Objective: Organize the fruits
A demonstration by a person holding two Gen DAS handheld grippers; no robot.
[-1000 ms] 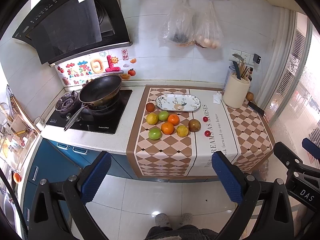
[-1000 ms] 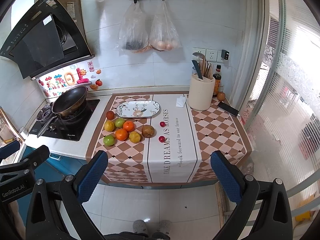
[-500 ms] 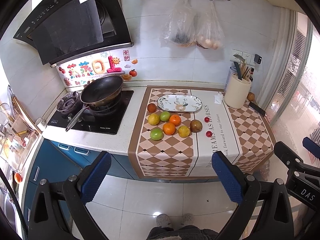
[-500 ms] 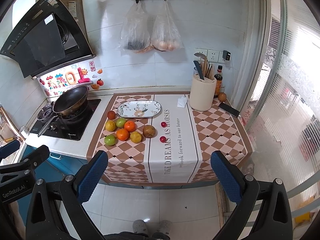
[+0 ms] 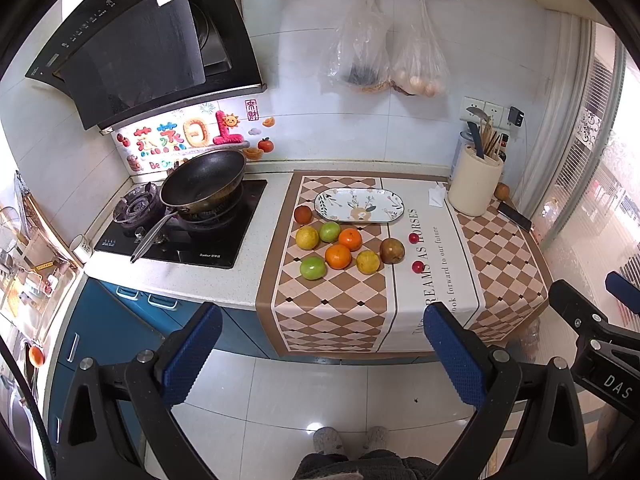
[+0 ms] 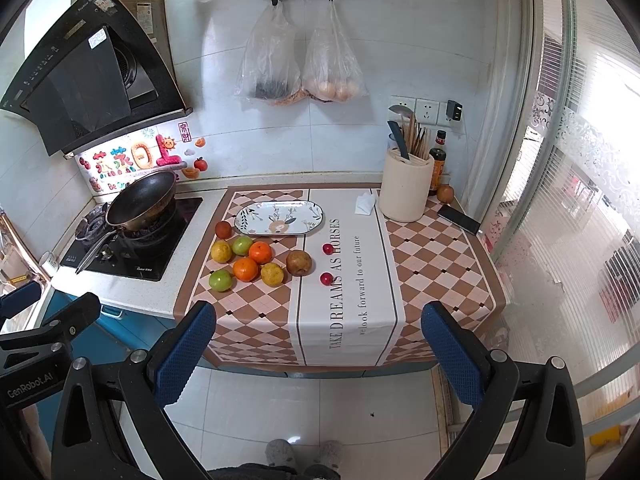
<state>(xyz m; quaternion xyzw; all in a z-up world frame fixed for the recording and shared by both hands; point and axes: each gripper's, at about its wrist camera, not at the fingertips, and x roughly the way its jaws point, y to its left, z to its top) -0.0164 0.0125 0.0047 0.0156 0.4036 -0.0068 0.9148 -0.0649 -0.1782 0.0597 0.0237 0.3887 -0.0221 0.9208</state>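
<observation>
lying well ahead of both wide-spread grippers, left gripper (image 5: 320, 354) and right gripper (image 6: 318, 350): fruits (image 5: 338, 257) beside plate (image 5: 359, 211)

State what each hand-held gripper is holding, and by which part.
Nothing. The left hand-held gripper and right hand-held gripper are both open, short of the fruit on the counter.

Bright, even daylight in both views. Strongest light enters from the window (image 6: 576, 184) right of the counter (image 6: 192, 216); its panes are blown out to white. Light strip under the range hood (image 5: 152, 52) glares on the wall stickers. Shadows under the fruit soft and short. Heavy fisheye bending, black corners. Focus sharp mid-frame, softer toward the rim.
</observation>
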